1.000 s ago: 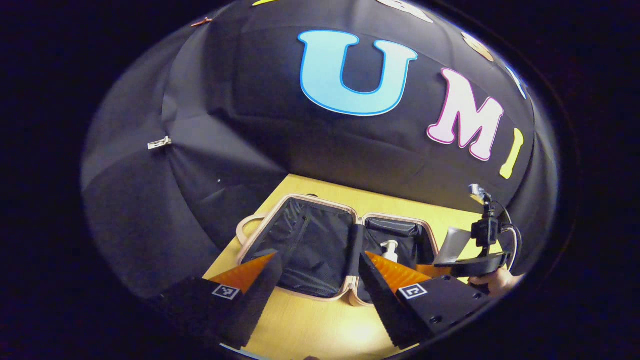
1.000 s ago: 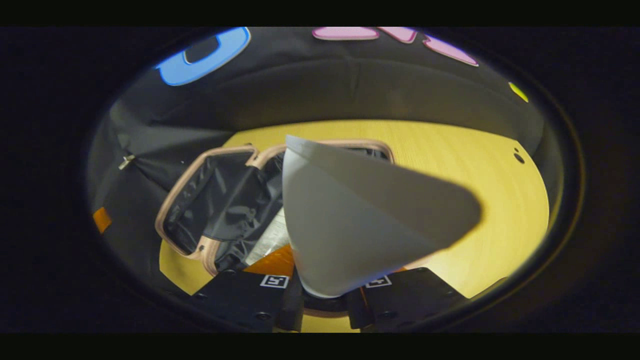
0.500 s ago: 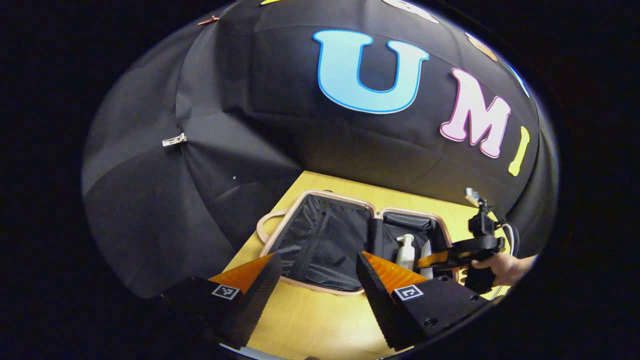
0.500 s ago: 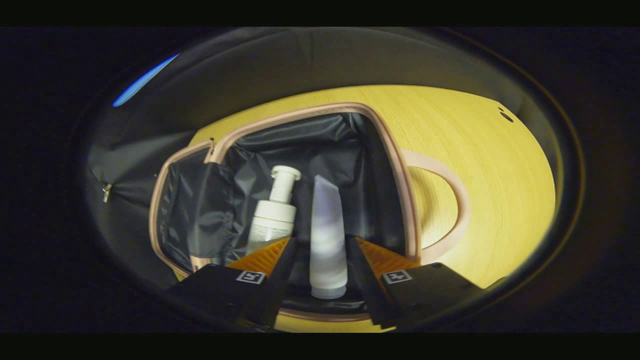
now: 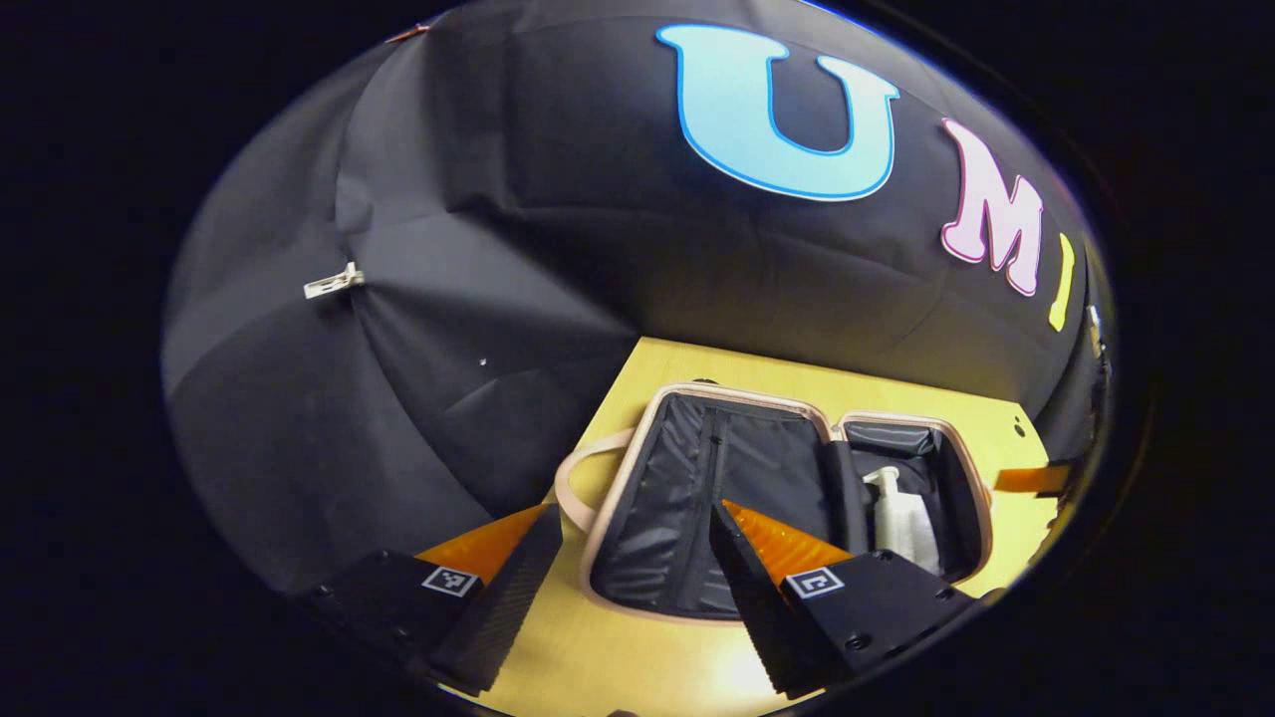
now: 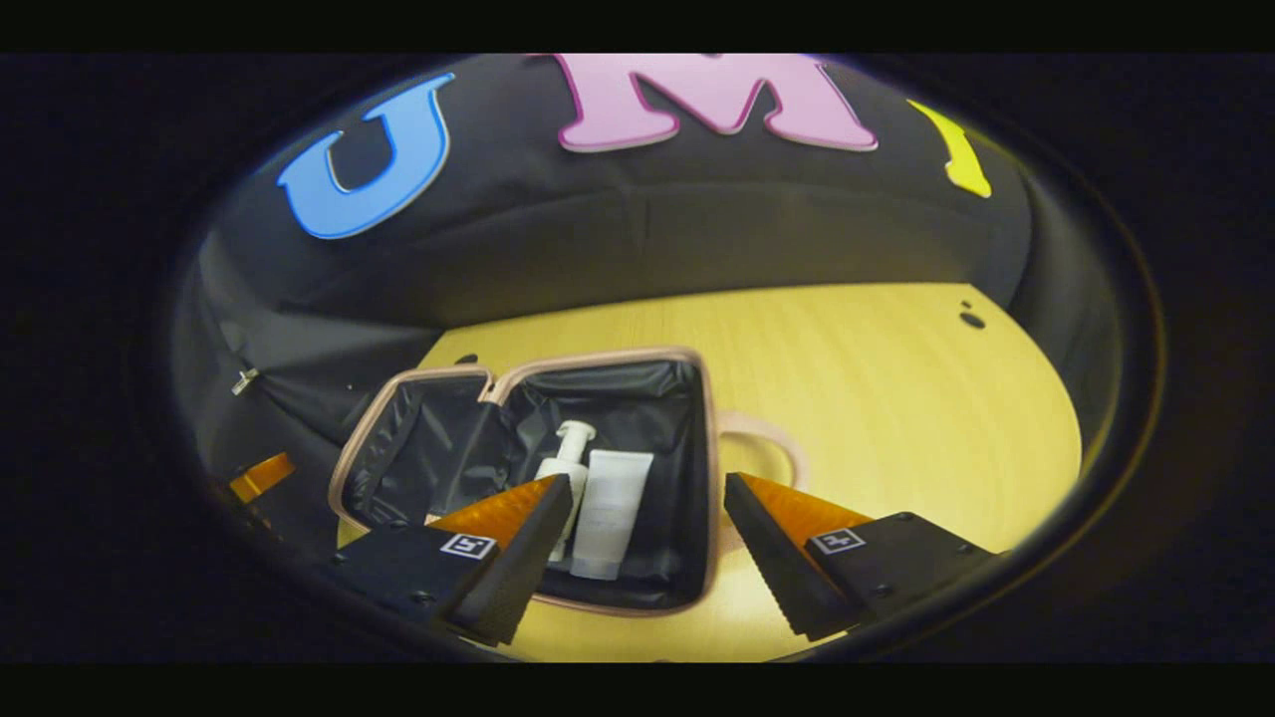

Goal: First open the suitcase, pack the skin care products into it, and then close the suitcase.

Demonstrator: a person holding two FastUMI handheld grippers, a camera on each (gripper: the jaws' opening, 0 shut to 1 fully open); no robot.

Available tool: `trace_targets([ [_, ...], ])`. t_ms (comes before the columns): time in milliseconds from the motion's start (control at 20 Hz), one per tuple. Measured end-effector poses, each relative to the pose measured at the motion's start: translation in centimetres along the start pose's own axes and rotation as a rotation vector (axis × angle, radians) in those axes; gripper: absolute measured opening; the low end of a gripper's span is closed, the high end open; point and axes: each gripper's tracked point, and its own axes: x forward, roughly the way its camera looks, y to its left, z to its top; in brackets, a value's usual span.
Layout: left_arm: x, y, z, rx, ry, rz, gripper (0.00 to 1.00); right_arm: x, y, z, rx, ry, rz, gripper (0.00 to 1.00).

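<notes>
The pink-rimmed suitcase (image 5: 737, 395) lies open and flat on the yellow table, its black lining showing. A white pump bottle (image 6: 570, 450) and a white tube (image 6: 612, 500) lie side by side in its right half; the bottle (image 5: 896, 513) also shows in the left gripper view. My right gripper (image 6: 647, 483) hovers open above the near rim of that half, holding nothing. My left gripper (image 5: 633, 513) is open over the front edge of the left half, which is bare. A fingertip of the right gripper (image 5: 1031, 480) pokes in at the far right of the left gripper view.
The suitcase's pink handle loops (image 6: 769, 448) (image 5: 578, 478) stick out at both ends. Bare yellow table (image 6: 896, 398) stretches right of the suitcase, with a small dark hole (image 6: 971, 321) near its back edge. Black cloth wall stands close behind and to the left.
The right gripper opened, left the tube lying in the suitcase beside the pump bottle, and pulled back and up. The left gripper shifted, so the suitcase now sits further right in its view.
</notes>
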Motion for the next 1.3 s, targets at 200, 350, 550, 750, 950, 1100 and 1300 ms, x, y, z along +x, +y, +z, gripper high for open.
trace_targets([
  [200, 5.1, 3.1, 0.2, 0.061, 0.045, -0.006, 0.97, -3.9, -2.4, 1.2, -0.022, -0.098, 0.016, 0.98],
  [350, 8.7, 7.3, -1.0, 0.068, 0.114, 0.049, 0.97, -5.9, -6.0, 0.3, -0.04, -0.119, -0.032, 0.98],
  [550, 13.2, 9.4, -2.4, -0.022, 0.187, 0.023, 0.98, -8.8, -10.1, -2.2, -0.055, -0.104, -0.104, 0.97],
  [750, 16.6, 9.8, -5.1, 0.055, 0.337, -0.031, 0.95, -12.3, -9.9, -2.8, -0.109, -0.107, -0.11, 0.98],
  [950, 18.2, 8.3, -5.8, 0.087, 0.404, -0.124, 0.86, -14.1, -9.5, -4.0, -0.151, -0.088, -0.103, 0.98],
  [1100, 18.1, 7.8, -6.5, 0.067, 0.485, -0.16, 0.69, -14.8, -9.9, -4.8, -0.161, -0.076, -0.112, 0.98],
  [1300, 18.1, 8.4, -6.6, 0.138, 0.498, -0.111, 0.48, -14.8, -11.0, -5.8, -0.107, -0.053, -0.128, 0.97],
])
